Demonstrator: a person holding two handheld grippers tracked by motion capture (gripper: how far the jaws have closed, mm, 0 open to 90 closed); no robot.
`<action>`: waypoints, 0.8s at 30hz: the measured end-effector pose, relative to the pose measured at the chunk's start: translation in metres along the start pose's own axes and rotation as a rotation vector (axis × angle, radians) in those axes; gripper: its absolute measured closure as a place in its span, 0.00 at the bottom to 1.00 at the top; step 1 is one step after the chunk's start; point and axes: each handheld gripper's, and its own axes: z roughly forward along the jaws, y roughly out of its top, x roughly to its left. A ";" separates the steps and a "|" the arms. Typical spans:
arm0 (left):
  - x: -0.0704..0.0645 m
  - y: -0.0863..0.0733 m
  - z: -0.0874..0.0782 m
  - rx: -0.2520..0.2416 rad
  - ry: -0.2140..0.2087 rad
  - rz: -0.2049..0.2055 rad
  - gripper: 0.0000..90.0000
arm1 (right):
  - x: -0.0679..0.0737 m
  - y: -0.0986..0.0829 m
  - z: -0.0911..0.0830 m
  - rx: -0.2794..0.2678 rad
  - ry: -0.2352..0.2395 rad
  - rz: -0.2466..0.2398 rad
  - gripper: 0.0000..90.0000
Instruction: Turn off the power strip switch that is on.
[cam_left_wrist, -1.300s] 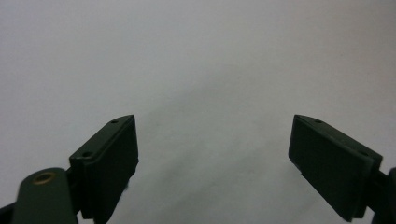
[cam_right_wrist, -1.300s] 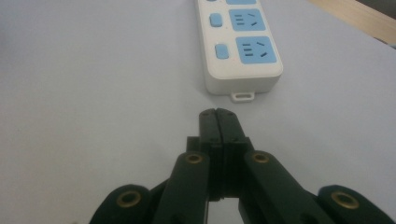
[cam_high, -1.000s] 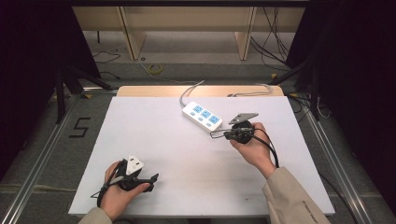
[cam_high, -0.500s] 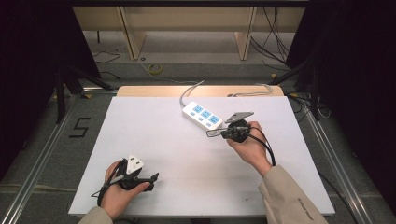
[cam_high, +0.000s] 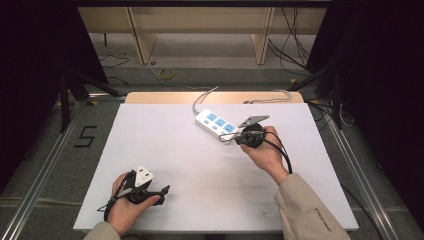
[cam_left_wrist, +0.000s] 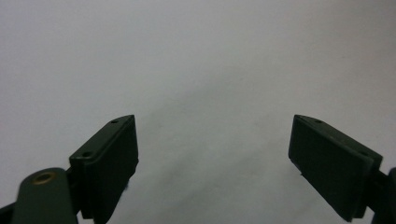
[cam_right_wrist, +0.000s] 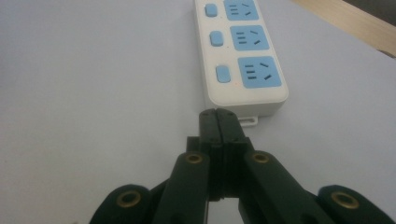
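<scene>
The right hand (cam_high: 267, 150) reaches forward over the table (cam_high: 200, 165), its forearm slanting in from the lower right. Its right gripper (cam_right_wrist: 218, 116) has the jaws pressed together, empty, with the tips just at the near end of the power strip (cam_right_wrist: 240, 56), which lies toward the table's far middle. The left hand (cam_high: 127, 200) rests near the front left edge. Its left gripper (cam_left_wrist: 215, 149) is spread wide over bare table.

My right gripper (cam_right_wrist: 218, 114): jaws pressed together, tips just short of white power strip (cam_right_wrist: 243, 56) at 12 o'clock.
</scene>
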 end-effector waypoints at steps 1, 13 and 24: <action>0.000 0.000 0.000 0.002 0.001 0.001 0.17 | 0.000 0.000 0.001 0.003 0.003 -0.001 1.00; 0.000 0.000 0.000 0.001 0.000 -0.003 0.17 | -0.003 0.004 0.007 0.018 -0.004 0.001 1.00; 0.000 0.000 0.001 0.003 -0.001 -0.003 0.17 | -0.004 0.009 0.014 0.026 -0.011 -0.002 1.00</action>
